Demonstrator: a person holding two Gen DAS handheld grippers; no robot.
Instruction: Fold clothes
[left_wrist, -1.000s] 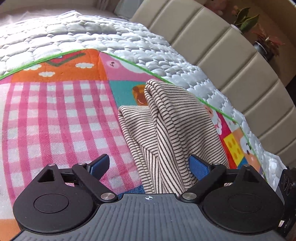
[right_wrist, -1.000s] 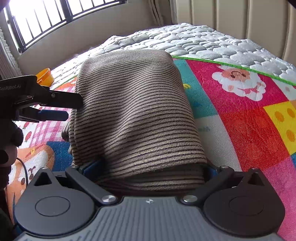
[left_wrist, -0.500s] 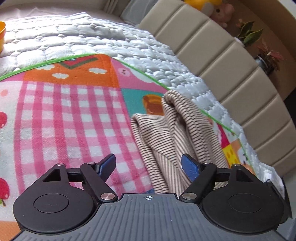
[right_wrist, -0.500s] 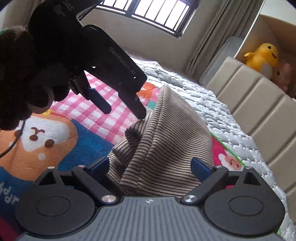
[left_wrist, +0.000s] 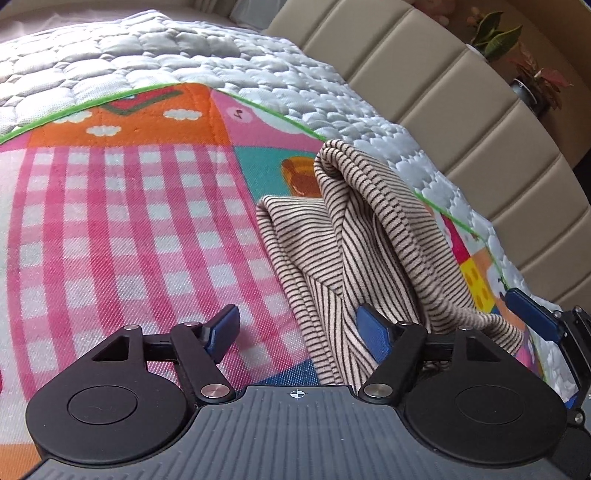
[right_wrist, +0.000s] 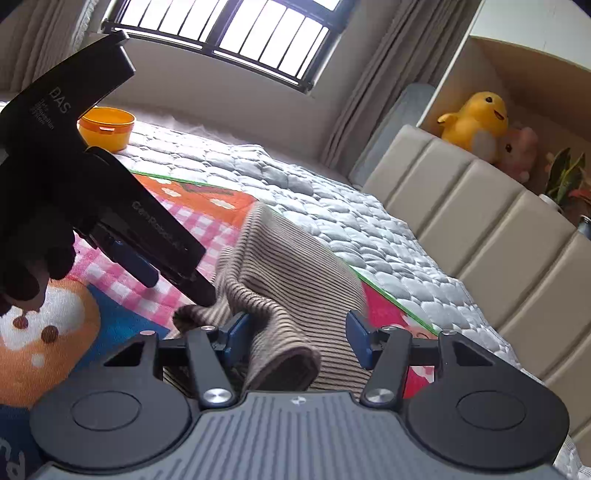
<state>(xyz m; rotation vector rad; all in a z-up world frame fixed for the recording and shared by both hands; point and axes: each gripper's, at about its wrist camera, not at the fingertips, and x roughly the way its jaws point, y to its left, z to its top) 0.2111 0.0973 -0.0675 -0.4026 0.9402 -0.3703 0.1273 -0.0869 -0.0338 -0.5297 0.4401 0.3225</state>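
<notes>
A beige garment with thin dark stripes (left_wrist: 362, 236) lies folded and bunched on a colourful play mat (left_wrist: 110, 221). It also shows in the right wrist view (right_wrist: 288, 291). My left gripper (left_wrist: 299, 328) is open just above the mat, its right finger against the garment's near edge. My right gripper (right_wrist: 295, 338) is open, and a rolled fold of the garment sits between its fingers without being pinched. The left gripper's body (right_wrist: 110, 206) shows in the right wrist view, touching the garment's left side.
The mat covers a quilted white bedspread (left_wrist: 147, 55). A padded beige headboard (left_wrist: 461, 110) runs along the right. An orange bowl (right_wrist: 107, 127) stands on the bed near the window. Plush toys (right_wrist: 476, 122) and plants sit behind the headboard.
My right gripper has narrowed and swung from facing down the garment to its end. My left gripper has moved down and closer to the garment's edge.
</notes>
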